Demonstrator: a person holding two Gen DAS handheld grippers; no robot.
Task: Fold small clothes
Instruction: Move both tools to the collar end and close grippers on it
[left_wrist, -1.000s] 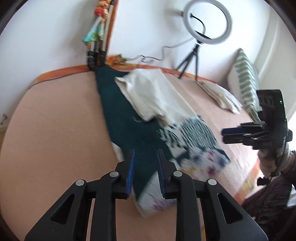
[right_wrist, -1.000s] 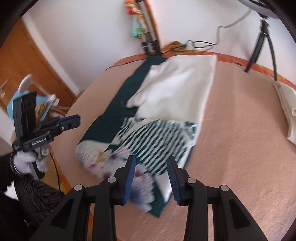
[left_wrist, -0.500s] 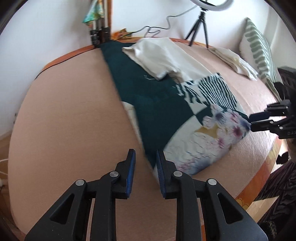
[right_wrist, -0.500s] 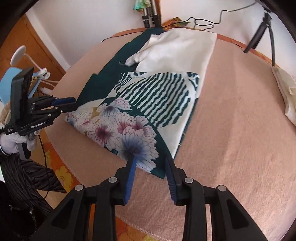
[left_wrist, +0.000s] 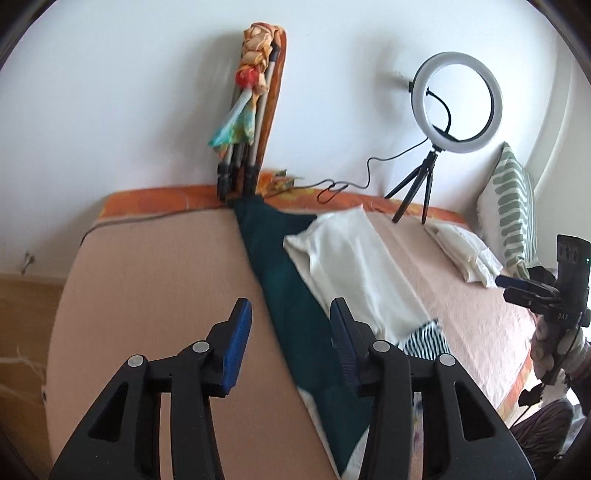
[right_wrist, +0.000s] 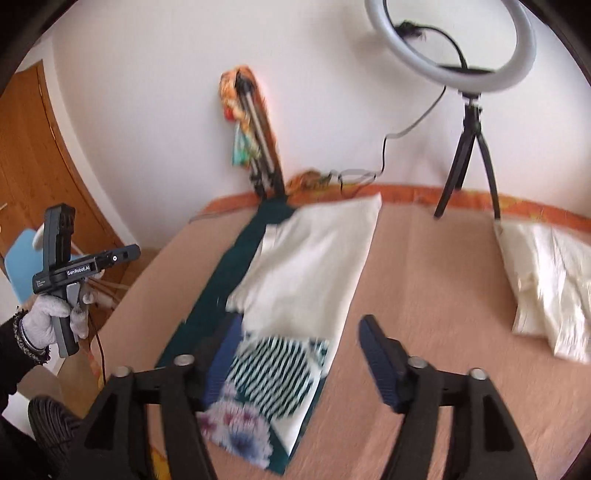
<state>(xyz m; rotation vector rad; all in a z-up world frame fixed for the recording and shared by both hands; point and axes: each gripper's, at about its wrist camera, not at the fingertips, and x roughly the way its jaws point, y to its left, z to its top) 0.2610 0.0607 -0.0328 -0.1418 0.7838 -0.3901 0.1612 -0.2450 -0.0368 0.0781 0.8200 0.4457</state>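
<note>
Left wrist view has the left gripper (left_wrist: 291, 328) with its jaws just opened and nothing between the pads; past the fingertips and slightly to the right runs the dark green patterned garment (left_wrist: 295, 295), lying lengthwise on the pink bed cover (left_wrist: 155, 295), with a white folded cloth (left_wrist: 351, 266) resting on its right half. From the right wrist view, the right gripper (right_wrist: 295, 354) has also just spread its jaws wide and holds nothing; the garment's striped and floral near end (right_wrist: 273, 376) lies under and between its fingers, not pinched. A second pale stack (right_wrist: 546, 280) sits well off to the right of those fingers, beside the ring light tripod (right_wrist: 469, 147).

Both grippers look released and lifted off the fabric, so the step in hand seems to be choosing the next pair of grip points. To do it well, each gripper should probably come down on one near corner of the garment, take a single folded edge cleanly, and carry both corners forward together at equal height so the crease falls straight. The white cloth on top may slide or bunch if the lift is uneven.
</note>
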